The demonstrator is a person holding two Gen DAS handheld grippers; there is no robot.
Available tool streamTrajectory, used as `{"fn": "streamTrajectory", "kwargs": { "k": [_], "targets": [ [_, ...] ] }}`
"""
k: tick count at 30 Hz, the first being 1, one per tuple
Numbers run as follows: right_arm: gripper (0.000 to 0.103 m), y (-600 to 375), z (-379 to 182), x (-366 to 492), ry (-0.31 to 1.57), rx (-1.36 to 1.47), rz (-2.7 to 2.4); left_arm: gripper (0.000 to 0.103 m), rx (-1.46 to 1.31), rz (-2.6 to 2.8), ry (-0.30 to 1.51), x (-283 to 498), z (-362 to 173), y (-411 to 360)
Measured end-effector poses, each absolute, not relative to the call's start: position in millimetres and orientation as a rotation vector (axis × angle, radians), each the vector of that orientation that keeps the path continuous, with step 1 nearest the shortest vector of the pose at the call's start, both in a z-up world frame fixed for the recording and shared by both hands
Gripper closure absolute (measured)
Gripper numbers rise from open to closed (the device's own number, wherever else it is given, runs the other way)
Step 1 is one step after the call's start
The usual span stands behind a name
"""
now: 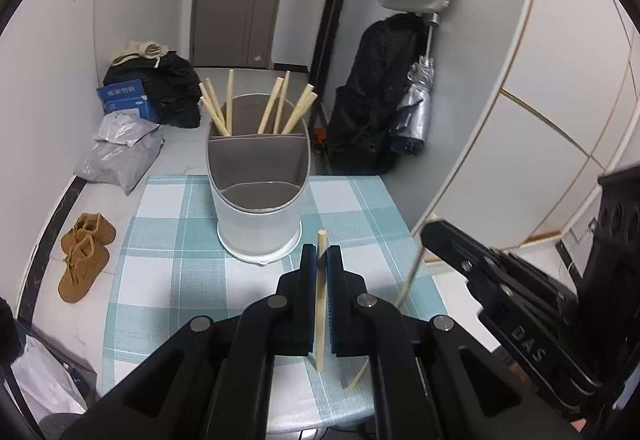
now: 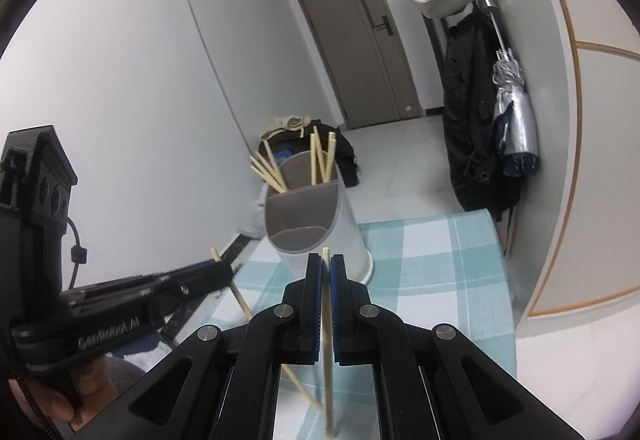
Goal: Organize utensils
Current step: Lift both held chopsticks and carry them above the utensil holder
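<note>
On the checked tablecloth [image 1: 168, 240] stands the white holder [image 1: 258, 224], its far compartment already bristling with chopsticks [image 1: 280, 108] while the near two look empty. Both carried sticks hang long and loose below the pads, so either could swivel in its thin pinch, catch the rim or a divider, and tip the light holder or drop onto the cloth. Left gripper [image 1: 321, 260] is clamped on one chopstick [image 1: 320, 304]; right gripper [image 2: 326, 268] is clamped on another chopstick [image 2: 329, 352].
</note>
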State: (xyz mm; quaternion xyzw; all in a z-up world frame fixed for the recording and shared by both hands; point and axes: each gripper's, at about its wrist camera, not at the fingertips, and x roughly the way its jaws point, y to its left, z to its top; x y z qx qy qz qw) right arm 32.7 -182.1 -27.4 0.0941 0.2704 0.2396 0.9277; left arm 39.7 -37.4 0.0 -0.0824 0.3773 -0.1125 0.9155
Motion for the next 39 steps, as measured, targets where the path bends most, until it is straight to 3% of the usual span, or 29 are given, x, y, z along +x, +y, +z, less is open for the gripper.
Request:
{"fn": "streamTrajectory", "kwargs": {
  "k": [12, 25, 39],
  "targets": [
    [0.1, -170, -20, 37, 0.541, 0.174, 0.51, 0.102, -0.144, -0.262, 0.784, 38, 10, -28],
    [0.1, -163, 4, 65, 0.546, 0.194, 0.527, 0.102, -0.19, -0.287, 0.759, 72, 57, -14],
    [0.1, -147, 98, 131, 0.438, 0.218, 0.601, 0.102, -0.23, -0.274, 0.672, 136, 123, 25]
  ]
}}
